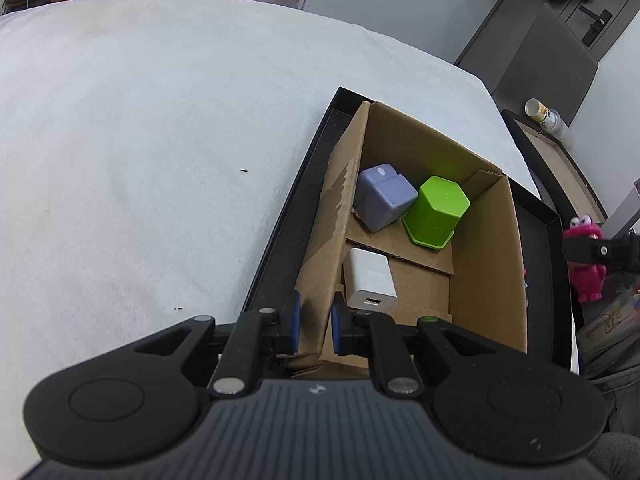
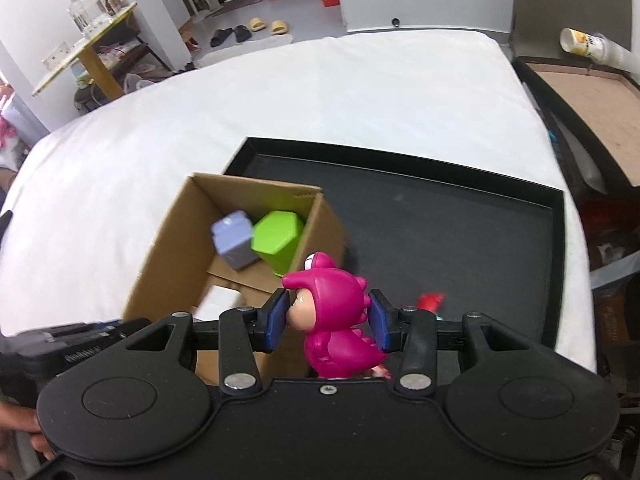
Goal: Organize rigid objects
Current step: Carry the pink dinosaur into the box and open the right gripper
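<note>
A cardboard box point(image 1: 484, 264) stands in a black tray point(image 1: 280, 236) on a white cloth. Inside lie a lilac block point(image 1: 384, 200), a green hexagonal pot point(image 1: 438, 210) and a white charger point(image 1: 368, 280). My left gripper point(image 1: 314, 320) is shut on the box's left wall. My right gripper point(image 2: 328, 322) is shut on a pink dinosaur figure point(image 2: 336, 320), held above the tray beside the box point(image 2: 172, 240); the figure also shows at the right edge of the left wrist view point(image 1: 586, 268). The lilac block point(image 2: 232, 240) and the green pot point(image 2: 278, 240) show in the right wrist view.
A small red object point(image 2: 430, 302) lies on the tray floor point(image 2: 460, 232) behind the right gripper. The white cloth point(image 1: 140, 140) spreads to the left. A second tray with a brown board point(image 2: 592, 92) and a paper cup point(image 2: 576, 42) sits to the right.
</note>
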### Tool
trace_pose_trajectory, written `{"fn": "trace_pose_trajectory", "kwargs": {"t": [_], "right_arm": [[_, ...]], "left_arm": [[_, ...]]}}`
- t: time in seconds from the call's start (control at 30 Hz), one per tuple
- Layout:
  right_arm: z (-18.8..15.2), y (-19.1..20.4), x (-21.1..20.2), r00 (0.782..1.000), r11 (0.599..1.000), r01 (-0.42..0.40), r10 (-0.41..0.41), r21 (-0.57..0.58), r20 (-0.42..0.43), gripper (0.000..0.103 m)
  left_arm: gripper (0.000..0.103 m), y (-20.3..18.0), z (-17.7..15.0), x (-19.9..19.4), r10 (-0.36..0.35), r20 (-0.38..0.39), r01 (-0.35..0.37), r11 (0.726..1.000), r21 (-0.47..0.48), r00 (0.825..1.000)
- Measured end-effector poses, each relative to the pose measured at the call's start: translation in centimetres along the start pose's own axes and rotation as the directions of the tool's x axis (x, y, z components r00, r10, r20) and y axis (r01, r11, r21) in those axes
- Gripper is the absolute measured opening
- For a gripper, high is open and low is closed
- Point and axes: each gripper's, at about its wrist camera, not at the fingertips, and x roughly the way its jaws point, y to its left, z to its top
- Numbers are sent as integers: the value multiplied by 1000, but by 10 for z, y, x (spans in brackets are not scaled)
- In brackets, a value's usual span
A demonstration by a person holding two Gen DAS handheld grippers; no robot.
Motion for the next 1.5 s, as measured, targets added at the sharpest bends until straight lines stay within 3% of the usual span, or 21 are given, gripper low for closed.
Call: {"fn": "trace_pose_trajectory", "kwargs": {"t": [0.6,0.67,0.8,1.2,1.5], "right_arm": [[19,68,32,998,998,-61,61,-11,17,44],[20,72,36,999,999,-42,42,-20,15,54],[17,77,30,999,999,-15,17,-49,42,62],[3,55,-7,994,999,-38,35,32,99,69],[-2,21,-20,991,996,14,-26,93,133,69]], "left_arm": [[14,0,-1,-1,-9,-5,9,1000,-7,1000],[14,0,-1,-1,-9,-5,9,1000,-7,1000],[14,-1,-1,-1,-9,-3,9,1000,-9,1000],[14,-2,0,1,-6,-2,6,1000,-13,1000],[14,-3,1,2,-3,-2,3,1000,-11,1000]]}}
